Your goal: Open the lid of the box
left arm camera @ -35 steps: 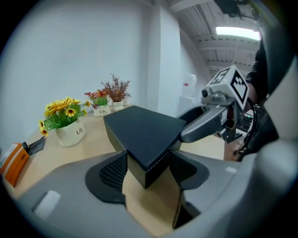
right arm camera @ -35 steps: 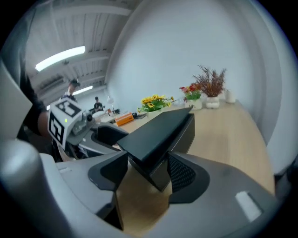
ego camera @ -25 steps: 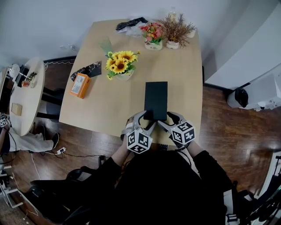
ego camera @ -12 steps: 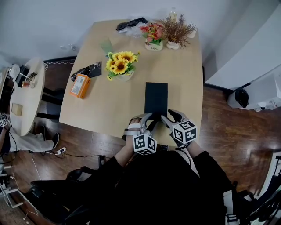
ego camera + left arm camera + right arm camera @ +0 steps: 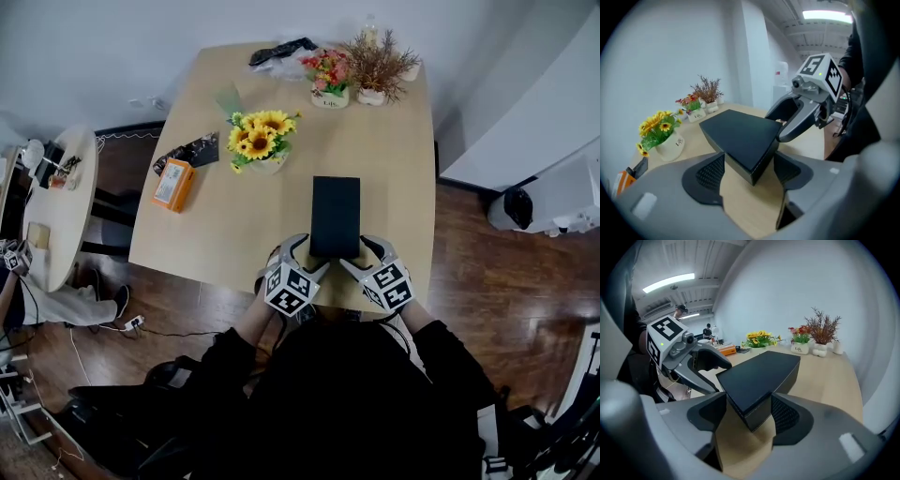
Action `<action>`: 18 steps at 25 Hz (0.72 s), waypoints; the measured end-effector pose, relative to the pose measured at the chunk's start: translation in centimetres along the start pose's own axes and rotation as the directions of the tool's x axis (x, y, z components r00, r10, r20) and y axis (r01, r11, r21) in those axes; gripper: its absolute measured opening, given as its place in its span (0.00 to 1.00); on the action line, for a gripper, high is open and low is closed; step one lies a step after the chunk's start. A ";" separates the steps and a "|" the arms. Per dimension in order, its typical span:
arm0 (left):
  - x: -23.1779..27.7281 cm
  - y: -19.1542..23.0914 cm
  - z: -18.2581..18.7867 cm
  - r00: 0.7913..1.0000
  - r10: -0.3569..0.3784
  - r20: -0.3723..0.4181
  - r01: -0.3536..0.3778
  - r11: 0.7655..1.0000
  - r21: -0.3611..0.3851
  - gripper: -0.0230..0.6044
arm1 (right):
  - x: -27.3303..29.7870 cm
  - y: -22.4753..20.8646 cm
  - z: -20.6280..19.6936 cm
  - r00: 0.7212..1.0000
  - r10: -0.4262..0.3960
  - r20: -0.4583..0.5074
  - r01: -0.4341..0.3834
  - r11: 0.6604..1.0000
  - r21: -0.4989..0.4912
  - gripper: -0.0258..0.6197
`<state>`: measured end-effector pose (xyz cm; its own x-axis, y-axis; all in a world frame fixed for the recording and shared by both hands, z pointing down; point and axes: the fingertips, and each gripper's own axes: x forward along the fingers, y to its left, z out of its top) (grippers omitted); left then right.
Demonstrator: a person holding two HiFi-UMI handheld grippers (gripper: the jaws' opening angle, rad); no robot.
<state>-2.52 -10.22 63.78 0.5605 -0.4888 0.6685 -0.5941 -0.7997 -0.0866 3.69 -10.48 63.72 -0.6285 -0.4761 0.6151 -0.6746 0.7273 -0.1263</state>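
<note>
A flat black box (image 5: 335, 216) with its lid on lies lengthwise on the wooden table (image 5: 234, 225), near the front edge. My left gripper (image 5: 309, 255) is at its near left corner and my right gripper (image 5: 361, 253) at its near right corner. In the left gripper view the box corner (image 5: 740, 136) sits between the spread pads of the left gripper (image 5: 749, 171), whose jaws have just been opening. The right gripper view shows the other corner (image 5: 759, 376) between the right gripper's (image 5: 749, 414) pads, which have also just been opening. No pad clearly presses on the box.
A sunflower vase (image 5: 258, 141) stands left of the box and an orange packet (image 5: 172, 184) lies at the table's left edge. Two flower pots (image 5: 328, 75) and a dark bag (image 5: 281, 49) are at the far end. A round side table (image 5: 52, 202) stands at the left.
Half a second ago both grippers were drawn back from the box with narrower jaws. Now both are forward again at its near corners with jaws spread wide. The box has not moved.
</note>
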 end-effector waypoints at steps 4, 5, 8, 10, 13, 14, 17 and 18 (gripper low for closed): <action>0.4 0.3 0.3 1.000 0.015 0.011 -0.015 0.999 -0.035 0.47 | 0.0 -0.2 0.2 1.000 0.028 0.010 -0.029 0.997 0.076 0.49; 0.5 0.3 0.4 1.000 0.024 0.014 -0.023 0.999 -0.038 0.47 | 0.0 -0.2 0.3 0.999 0.038 0.011 -0.039 0.994 0.098 0.49; 0.4 0.2 0.3 0.999 0.043 0.016 -0.042 0.998 -0.042 0.46 | -0.3 -0.9 0.8 0.996 0.072 0.061 -0.087 0.952 0.293 0.47; 0.4 0.2 0.3 0.999 0.047 0.014 -0.046 0.998 -0.039 0.46 | -0.5 -2.1 1.1 0.991 0.076 0.113 -0.122 0.862 0.492 0.33; 0.5 0.1 0.3 0.999 0.047 0.011 -0.047 0.998 -0.030 0.46 | -0.9 -2.3 1.5 0.991 0.081 0.106 -0.120 0.889 0.443 0.29; 0.5 0.2 0.2 0.999 0.046 0.008 -0.046 0.999 -0.028 0.46 | -0.9 -1.7 1.7 0.992 0.086 0.090 -0.112 0.932 0.345 0.36; 0.5 0.3 0.1 0.999 0.048 0.000 -0.048 0.999 -0.017 0.46 | -0.6 0.0 1.1 0.997 0.077 0.009 -0.077 0.996 0.037 0.55; 0.5 0.3 0.1 0.999 0.050 -0.002 -0.050 0.999 -0.016 0.46 | -0.4 0.1 0.9 0.998 0.054 -0.009 -0.054 0.998 -0.021 0.57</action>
<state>-2.34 -10.73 64.02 0.5290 -0.5277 0.6646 -0.6307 -0.7685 -0.1081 3.51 -10.62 62.79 -0.6607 -0.4317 0.6141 -0.6311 0.7624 -0.1431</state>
